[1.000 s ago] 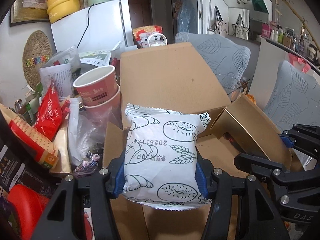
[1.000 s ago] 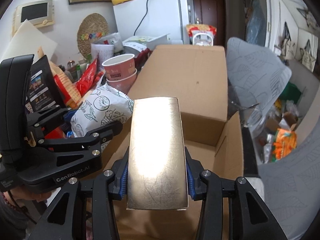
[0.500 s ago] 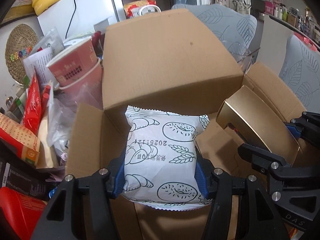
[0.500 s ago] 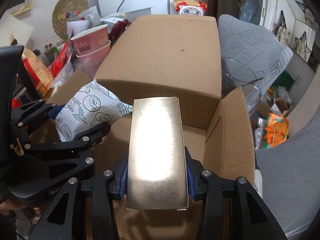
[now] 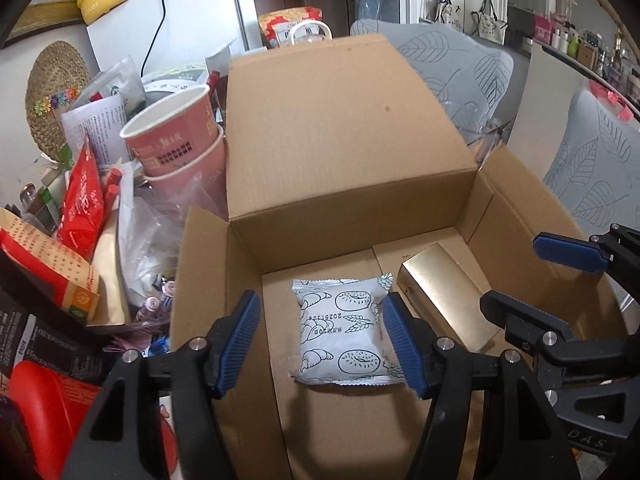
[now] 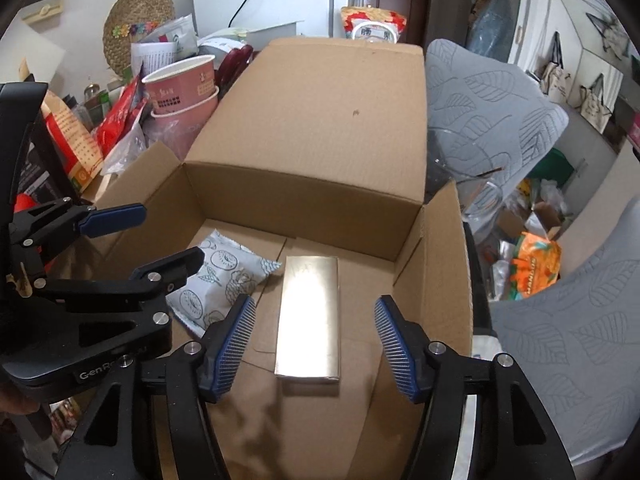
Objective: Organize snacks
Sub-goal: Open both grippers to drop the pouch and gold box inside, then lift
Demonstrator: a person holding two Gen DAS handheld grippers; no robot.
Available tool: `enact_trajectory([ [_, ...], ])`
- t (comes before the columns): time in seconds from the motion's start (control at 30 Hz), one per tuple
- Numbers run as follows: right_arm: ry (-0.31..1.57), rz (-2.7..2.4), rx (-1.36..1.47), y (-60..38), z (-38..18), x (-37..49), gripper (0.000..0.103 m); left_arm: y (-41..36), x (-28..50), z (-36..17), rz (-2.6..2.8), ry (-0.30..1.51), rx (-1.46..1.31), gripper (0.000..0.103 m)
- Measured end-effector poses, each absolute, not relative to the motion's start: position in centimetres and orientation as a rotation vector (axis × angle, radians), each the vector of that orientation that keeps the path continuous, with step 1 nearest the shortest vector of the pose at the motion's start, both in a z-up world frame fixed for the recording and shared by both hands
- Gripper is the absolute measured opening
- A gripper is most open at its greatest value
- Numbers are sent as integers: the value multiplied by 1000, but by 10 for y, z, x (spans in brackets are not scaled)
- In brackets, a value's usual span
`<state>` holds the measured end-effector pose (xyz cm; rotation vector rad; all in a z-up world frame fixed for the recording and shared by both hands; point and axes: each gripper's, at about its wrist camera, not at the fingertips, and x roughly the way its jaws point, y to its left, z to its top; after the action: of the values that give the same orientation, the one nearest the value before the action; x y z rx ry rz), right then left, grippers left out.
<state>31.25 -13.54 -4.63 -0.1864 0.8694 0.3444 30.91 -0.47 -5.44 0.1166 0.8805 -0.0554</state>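
Observation:
A white snack packet printed with bread drawings lies flat on the floor of the open cardboard box. My left gripper hangs above it, jaws opening, blue pads clear of the packet. Beside the packet lies a gold box, also on the cardboard box's floor. My right gripper hovers over it, jaws opening, with a gap at each pad. Each gripper shows in the other's view: the right gripper at the right edge, the left gripper at the left above the packet.
The box's lid flap stands upright at the back. Left of the box is a crowded pile: stacked pink paper cups, red snack bags, papers. Grey leaf-patterned chair backs stand to the right, with an orange bag on the floor.
Both grippers let go: the white packet and the gold box dropped from between the pads onto the box floor. Both pairs of jaws stand wider.

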Motion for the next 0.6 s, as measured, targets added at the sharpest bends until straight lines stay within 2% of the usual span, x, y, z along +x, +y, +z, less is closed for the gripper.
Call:
enact_trajectory([
  [0.6, 663, 331, -201, -134, 40, 240, 63, 17, 237, 49, -24, 692, 101, 63],
])
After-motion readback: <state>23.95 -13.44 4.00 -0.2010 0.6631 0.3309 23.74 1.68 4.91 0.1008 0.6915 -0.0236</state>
